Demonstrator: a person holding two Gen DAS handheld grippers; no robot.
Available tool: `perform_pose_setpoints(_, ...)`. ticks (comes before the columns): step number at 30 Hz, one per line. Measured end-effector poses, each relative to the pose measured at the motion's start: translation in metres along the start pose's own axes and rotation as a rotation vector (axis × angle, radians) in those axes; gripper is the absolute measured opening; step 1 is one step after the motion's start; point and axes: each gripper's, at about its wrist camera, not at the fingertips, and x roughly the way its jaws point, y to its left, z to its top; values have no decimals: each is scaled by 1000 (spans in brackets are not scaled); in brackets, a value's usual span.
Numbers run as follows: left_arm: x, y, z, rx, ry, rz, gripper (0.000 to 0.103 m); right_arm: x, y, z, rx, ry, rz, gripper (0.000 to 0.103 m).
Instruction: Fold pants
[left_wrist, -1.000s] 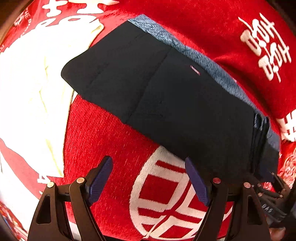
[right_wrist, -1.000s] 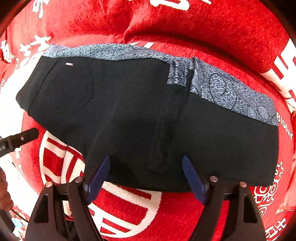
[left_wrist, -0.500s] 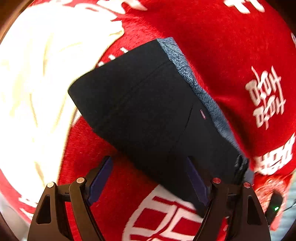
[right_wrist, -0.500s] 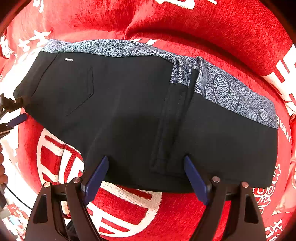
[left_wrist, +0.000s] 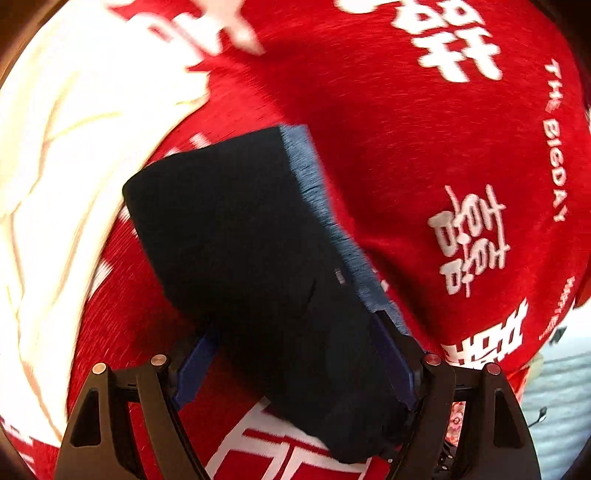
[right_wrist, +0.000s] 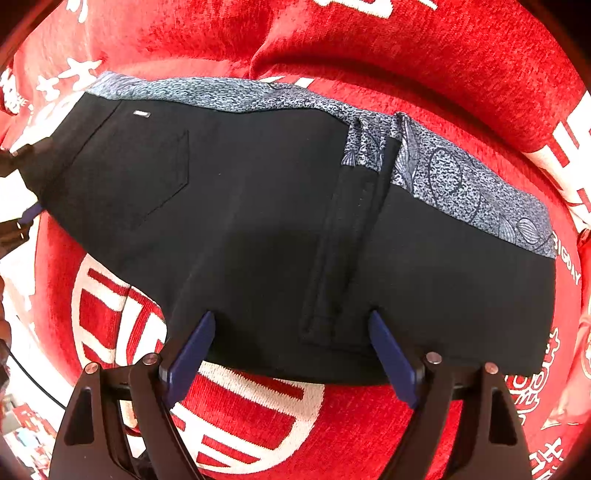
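Black pants (right_wrist: 258, 206) with a blue-grey patterned waistband (right_wrist: 461, 184) lie folded on a red blanket. In the left wrist view the pants (left_wrist: 258, 258) run from the centre down between my fingers. My left gripper (left_wrist: 295, 362) is open with its jaws on either side of the pants' near end. My right gripper (right_wrist: 291, 350) is open at the pants' near edge, its blue fingertips (right_wrist: 388, 350) over the black cloth. The left gripper (right_wrist: 18, 192) shows at the pants' left end in the right wrist view.
A red blanket (right_wrist: 406, 48) with white characters covers the surface, bunched into a ridge behind the pants. A cream cloth (left_wrist: 55, 166) lies to the left in the left wrist view. A pale floor strip (left_wrist: 554, 387) shows at that view's right edge.
My left gripper has swung round and moved in, so the pants' end now sits between its open jaws. My right gripper has edged slightly closer to the pants' near edge.
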Motion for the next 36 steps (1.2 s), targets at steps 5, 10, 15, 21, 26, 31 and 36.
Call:
perform_pose_setpoints(5,18,15,1,-44,8,65,81,0,2,0,2,2,-4,88)
perform_pose_setpoints(10,21,-3,1,5,-2,229,60,-2,1,1,-9,11,4,88)
perform_pose_setpoints(15,18,-44,-15,293,-39,450,34,-34,-5,16,28,-24,61,88)
perform_pose_setpoints(21,27,-100,-66,742,-139,631,34,-60,2,83,75,0,306,88)
perform_pose_setpoints(26,32,-106,-69,808,-153,663,34,-65,59,163,0,85,500,93)
perform_pose_setpoints(31,33,-107,-69,815,-157,670,34,-58,148,213,-190,210,550,97)
perform_pose_setpoints(36,43,-124,-88,839,-176,677,34,-17,219,219,-321,372,430,97)
